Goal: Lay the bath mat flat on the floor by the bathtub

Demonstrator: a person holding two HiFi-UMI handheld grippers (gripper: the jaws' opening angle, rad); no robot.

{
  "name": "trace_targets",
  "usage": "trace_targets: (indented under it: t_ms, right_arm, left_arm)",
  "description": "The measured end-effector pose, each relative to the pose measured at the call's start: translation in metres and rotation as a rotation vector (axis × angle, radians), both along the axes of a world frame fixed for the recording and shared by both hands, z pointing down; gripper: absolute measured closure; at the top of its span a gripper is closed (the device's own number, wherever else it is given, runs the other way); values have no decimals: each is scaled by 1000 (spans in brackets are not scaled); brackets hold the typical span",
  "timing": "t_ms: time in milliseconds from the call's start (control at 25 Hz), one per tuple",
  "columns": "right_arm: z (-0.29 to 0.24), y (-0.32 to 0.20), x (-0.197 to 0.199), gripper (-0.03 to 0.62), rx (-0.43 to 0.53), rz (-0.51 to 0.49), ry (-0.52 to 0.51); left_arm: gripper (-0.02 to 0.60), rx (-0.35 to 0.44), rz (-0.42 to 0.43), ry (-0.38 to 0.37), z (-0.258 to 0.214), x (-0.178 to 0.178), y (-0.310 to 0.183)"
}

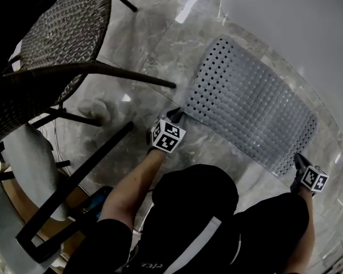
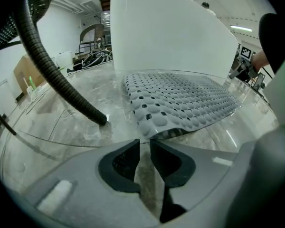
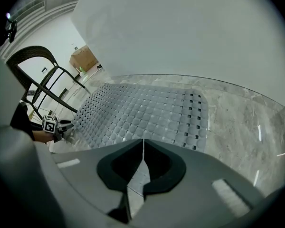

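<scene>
The bath mat (image 1: pixel 251 113) lies spread on the floor (image 1: pixel 154 56) alongside the bathtub (image 1: pixel 297 27). The left tool (image 1: pixel 175 115) sits just off 1 of the 2 near corners, its jaws slightly apart with only floor between them. That corner humps up a little. The right tool (image 1: pixel 298 160) is clamped on the other near corner. This looks like the closing step: next, free that corner and press the raised edge down flat.
</scene>
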State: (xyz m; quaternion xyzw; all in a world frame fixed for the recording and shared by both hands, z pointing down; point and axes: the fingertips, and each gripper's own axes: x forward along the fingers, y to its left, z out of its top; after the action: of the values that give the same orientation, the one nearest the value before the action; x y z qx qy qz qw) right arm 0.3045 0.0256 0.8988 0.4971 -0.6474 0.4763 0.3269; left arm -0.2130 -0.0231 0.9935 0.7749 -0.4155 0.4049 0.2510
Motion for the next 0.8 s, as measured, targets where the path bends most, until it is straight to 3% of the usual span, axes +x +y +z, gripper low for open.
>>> trace_targets:
  t_ms: [120,400,640,800]
  right_arm:
    - [2,3,1,585,-3,4,3]
    - [1,5,4,585,-3,6,3]
    - [4,12,8,585,-12,11,2]
    - [4,15,8,585,-15,14,-4]
  left_arm:
    - [508,-5,31,-11,6,3,3]
    - [509,43,11,-41,3,-2,-17]
    - [546,187,-17,7,-46,3,-41]
    - [543,320,35,1,-90,16,-62]
